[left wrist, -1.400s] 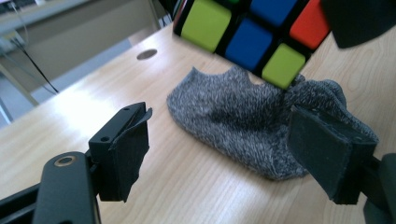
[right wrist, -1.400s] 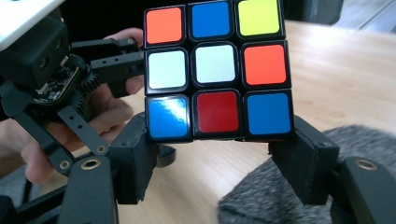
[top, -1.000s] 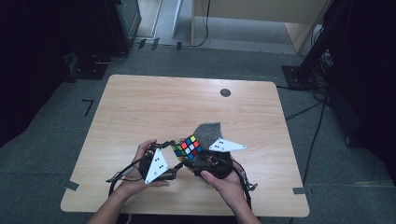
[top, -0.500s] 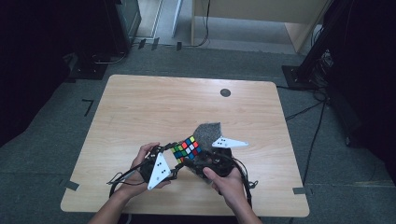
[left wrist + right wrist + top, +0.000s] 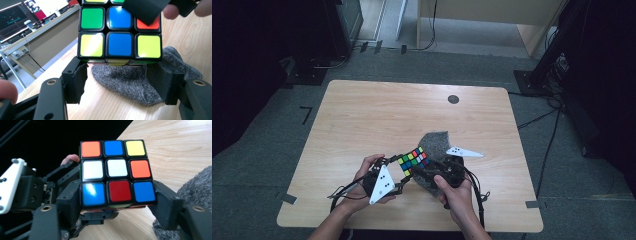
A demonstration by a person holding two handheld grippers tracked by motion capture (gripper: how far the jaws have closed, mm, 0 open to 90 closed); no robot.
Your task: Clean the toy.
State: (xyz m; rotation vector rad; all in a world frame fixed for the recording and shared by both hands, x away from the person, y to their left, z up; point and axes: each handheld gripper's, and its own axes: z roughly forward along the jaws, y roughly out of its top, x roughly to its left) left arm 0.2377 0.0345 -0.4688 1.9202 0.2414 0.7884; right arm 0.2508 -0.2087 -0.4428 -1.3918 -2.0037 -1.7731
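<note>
Puzzle cube is hanging lifted above the counter, near its front edge, over a grey sock. Left tongs are clamping its bottom layer from the left. Right tongs are clamping another layer from the right. Both hands are equally near; layers crossing, so a twist looks next.

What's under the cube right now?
Below the cube, held by both grippers, a grey cloth lies on the wooden table. The table beneath that cloth is hidden.
</note>
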